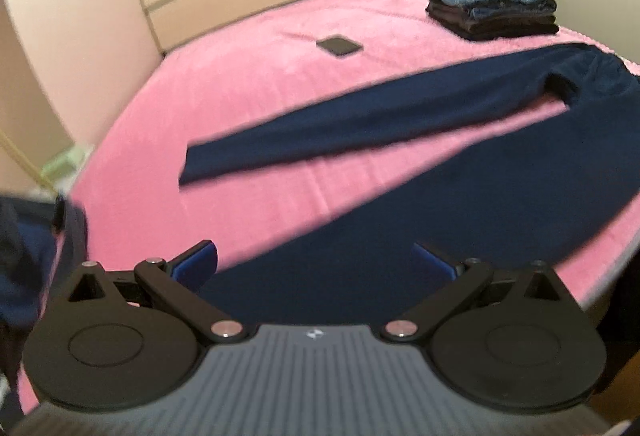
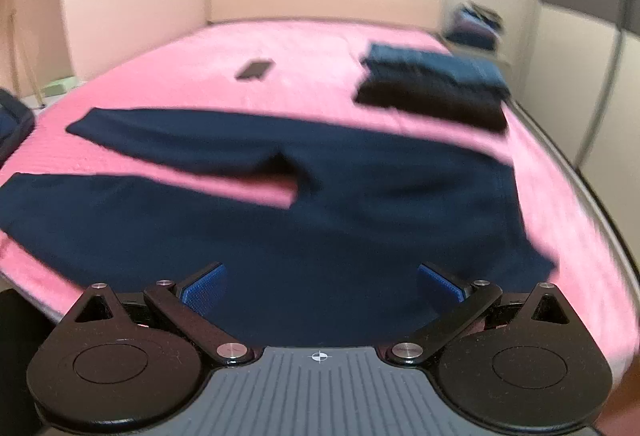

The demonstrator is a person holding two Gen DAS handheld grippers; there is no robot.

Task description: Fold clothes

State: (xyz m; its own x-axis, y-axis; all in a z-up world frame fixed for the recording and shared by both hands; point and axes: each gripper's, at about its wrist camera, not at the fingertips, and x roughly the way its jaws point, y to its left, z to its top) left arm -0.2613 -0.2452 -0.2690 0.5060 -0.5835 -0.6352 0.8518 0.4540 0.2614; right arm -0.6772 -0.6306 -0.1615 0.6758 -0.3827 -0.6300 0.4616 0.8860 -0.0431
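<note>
Both wrist cams sat low at the bed's (image 1: 248, 103) near edge, facing the headboard (image 2: 324, 1), sharing the navy trousers (image 1: 400, 115) just ahead.

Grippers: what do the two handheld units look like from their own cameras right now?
They look like twins. The left gripper and right gripper each have a grey ribbed body, two round black discs, black linkage arms on silver pivot pins, and blue textured finger pads. The left body carries a small white logo, the right a crosshair mark. No cables or sleeves show.
</note>
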